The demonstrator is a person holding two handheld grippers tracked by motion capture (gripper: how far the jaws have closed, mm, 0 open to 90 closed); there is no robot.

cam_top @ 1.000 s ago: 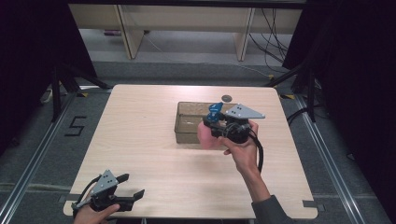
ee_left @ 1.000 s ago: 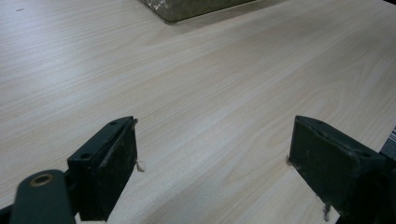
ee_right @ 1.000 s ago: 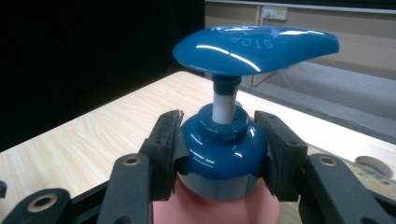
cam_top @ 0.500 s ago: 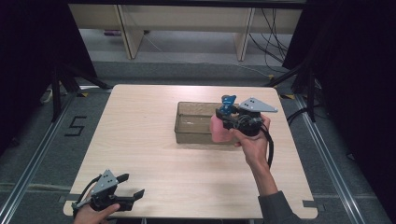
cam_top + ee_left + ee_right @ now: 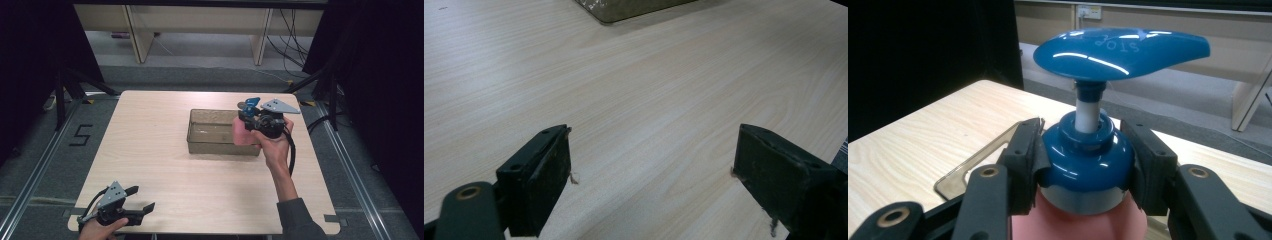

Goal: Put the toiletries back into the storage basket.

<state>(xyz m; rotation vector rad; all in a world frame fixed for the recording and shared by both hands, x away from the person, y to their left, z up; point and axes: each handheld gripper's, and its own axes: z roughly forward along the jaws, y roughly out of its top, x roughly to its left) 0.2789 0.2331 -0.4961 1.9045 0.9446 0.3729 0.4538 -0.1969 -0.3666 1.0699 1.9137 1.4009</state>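
The pump bottle [image 5: 245, 131] has shifted rightward in the high view, clamped in the right hand-held gripper [image 5: 248, 120] over the tray's [image 5: 210, 142] right end; setting down remains. Left hand-held gripper [image 5: 142, 200] rests wide open, lower left.

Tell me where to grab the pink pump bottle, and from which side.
Grip the pump bottle at its blue collar beneath the pump head, coming in level from the side. The right tongs already clamp there: the collar is round and narrow, and the overhanging head blocks slipping.
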